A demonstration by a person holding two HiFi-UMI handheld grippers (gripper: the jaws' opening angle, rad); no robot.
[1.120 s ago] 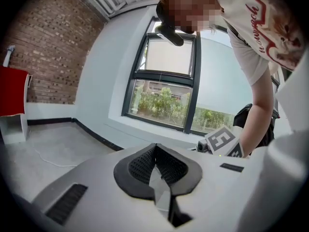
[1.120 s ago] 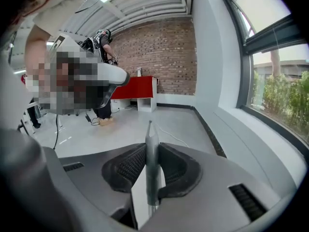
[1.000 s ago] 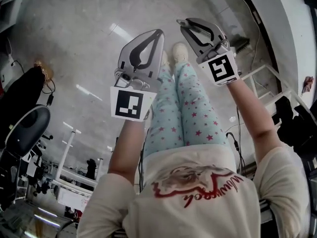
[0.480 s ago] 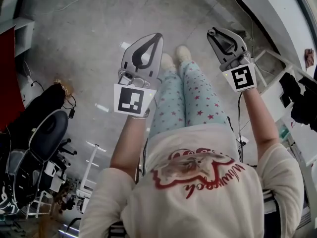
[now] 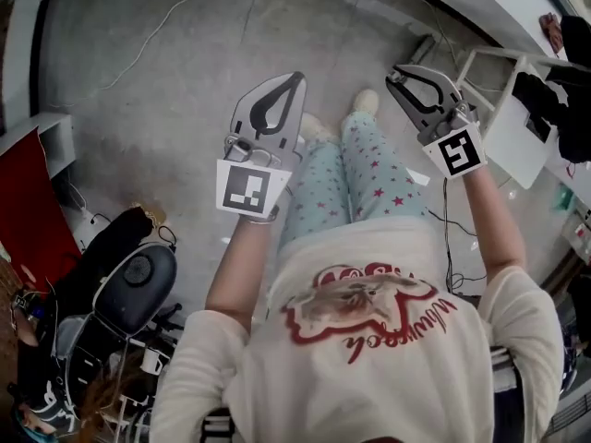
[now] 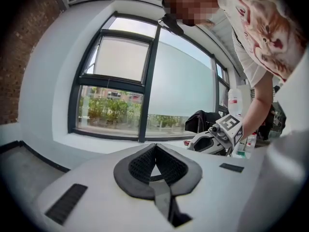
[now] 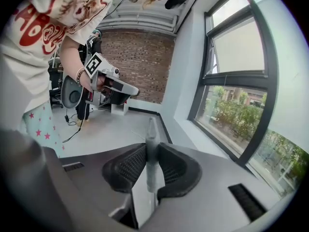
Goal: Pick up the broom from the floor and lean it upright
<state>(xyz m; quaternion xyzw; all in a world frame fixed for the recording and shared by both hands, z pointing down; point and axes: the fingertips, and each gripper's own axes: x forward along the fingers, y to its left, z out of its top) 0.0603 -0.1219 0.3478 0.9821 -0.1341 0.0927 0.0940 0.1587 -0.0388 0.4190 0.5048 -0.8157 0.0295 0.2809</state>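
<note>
Right tongs [image 7: 150, 148] first: jaws drawn narrow onto a slim pale rod [image 7: 151, 127], pads pressing it from both sides. I read that rod as the broom's handle. Its long axis runs along the tongs' own line, with the tip poking just past the pad ends. The rest of it, brush included, shows in no view. From the head view the right tongs [image 5: 403, 72] hang clear above the floor [image 5: 166, 90]. Over on the other side, the left tongs [image 6: 155, 148] are pinched together on nothing, well apart from the rod. So the right hand owns it. Ahead of the right tongs stands the white wall [image 7: 186, 76] beside the window, a likely surface for leaning the handle once it is tipped upright.
</note>
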